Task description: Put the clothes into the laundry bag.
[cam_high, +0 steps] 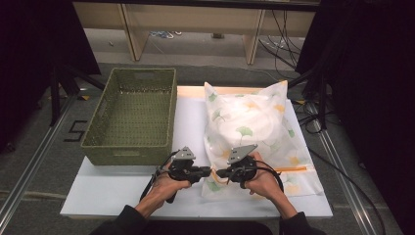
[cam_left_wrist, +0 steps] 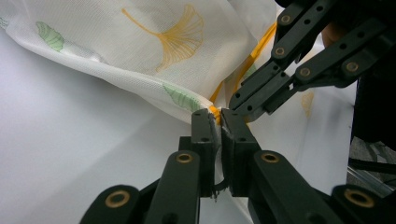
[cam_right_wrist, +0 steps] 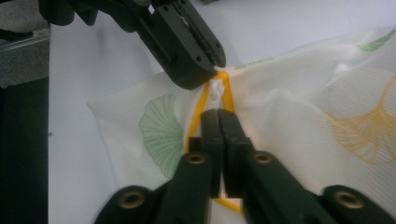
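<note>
I have the left gripper [cam_left_wrist: 218,114] clenched on the zipper end at the near corner of the mesh bag [cam_high: 254,125]; right of the basket [cam_high: 132,112], my right gripper [cam_right_wrist: 218,114] pinches the zipper pull [cam_right_wrist: 215,93].

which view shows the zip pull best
The right gripper view: the white zip pull sits on the orange zip between both grippers' jaw tips. The left gripper view hides it behind jaws; in the high view it is too small to tell.
</note>
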Tool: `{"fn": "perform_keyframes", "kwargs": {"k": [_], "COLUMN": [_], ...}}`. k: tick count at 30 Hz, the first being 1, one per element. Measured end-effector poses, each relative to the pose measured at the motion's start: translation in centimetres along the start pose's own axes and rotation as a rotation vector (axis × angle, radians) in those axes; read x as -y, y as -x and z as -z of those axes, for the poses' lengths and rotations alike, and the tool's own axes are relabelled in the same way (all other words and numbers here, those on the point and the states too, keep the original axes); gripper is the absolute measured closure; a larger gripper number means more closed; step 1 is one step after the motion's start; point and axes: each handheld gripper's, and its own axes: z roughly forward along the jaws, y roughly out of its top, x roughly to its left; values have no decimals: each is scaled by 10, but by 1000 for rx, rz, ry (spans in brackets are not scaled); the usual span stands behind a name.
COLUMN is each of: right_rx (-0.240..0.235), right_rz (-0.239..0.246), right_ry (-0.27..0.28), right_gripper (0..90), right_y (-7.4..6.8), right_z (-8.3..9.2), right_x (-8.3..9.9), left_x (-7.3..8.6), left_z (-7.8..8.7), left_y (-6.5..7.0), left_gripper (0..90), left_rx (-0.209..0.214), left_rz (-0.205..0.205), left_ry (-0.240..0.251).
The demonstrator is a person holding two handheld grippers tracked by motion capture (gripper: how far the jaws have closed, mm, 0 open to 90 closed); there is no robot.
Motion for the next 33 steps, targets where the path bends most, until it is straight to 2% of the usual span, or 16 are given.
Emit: {"fn": "perform_keyframes", "kwargs": {"k": [1, 2, 5, 6, 9, 10, 13, 14, 15, 20, 21, 26, 27, 29, 30, 33], "right_rx": [-3, -15, -15, -44, -17, -35, -21, -16, 7, -10, 8, 4, 5, -5, -6, -15], "right_rz": [-12, -5, -15, -18, -37, -30, -33, -31, -32, -14, -26, -9, -25, -3, -22, -12], "right_ry": [8, 21, 15, 1, -9, -2, 0, -6, -6, -6, 0, 3, -2, 2, -6, -9], "right_gripper": [900, 900, 900, 900, 841, 827, 760, 739, 738, 717, 708, 709, 711, 721, 739, 780], "right_y": [1, 2, 2, 2, 2, 3, 1, 1, 2, 3, 4, 5, 4, 3, 2, 2], "right_z": [1, 1, 2, 0, -2, -3, -3, -3, -5, -6, -6, -5, -4, -6, -6, -6], "right_x": [0, 0, 0, 1, 2, 2, 1, 1, 1, 1, 2, 1, 1, 1, 1, 1], "left_x": [0, 0, -1, -1, -1, -1, -1, -1, -1, -1, -1, -1, -2, -1, -1, -2], "left_z": [0, 1, 1, 0, 1, 1, 1, 1, 1, 1, 1, 1, 1, 1, 1, 1], "left_y": [1, 1, 0, 1, 0, 0, 0, 1, 0, 0, 0, 0, 0, -1, 0, -1], "left_gripper": [835, 835, 835, 835, 834, 834, 833, 832, 832, 832, 832, 832, 832, 832, 832, 832], "left_rx": [-10, -2, -2, -2, -3, 2, 5, 4, 3, 8, 9, 5, 7, 11, 10, 10], "left_rz": [0, 4, 2, 8, 1, 12, -5, -1, -6, -8, -8, -3, -7, -10, -11, -12], "left_ry": [7, 9, 12, 17, 13, 22, 6, 15, 10, 7, 6, 11, 10, 1, 1, 1]}}
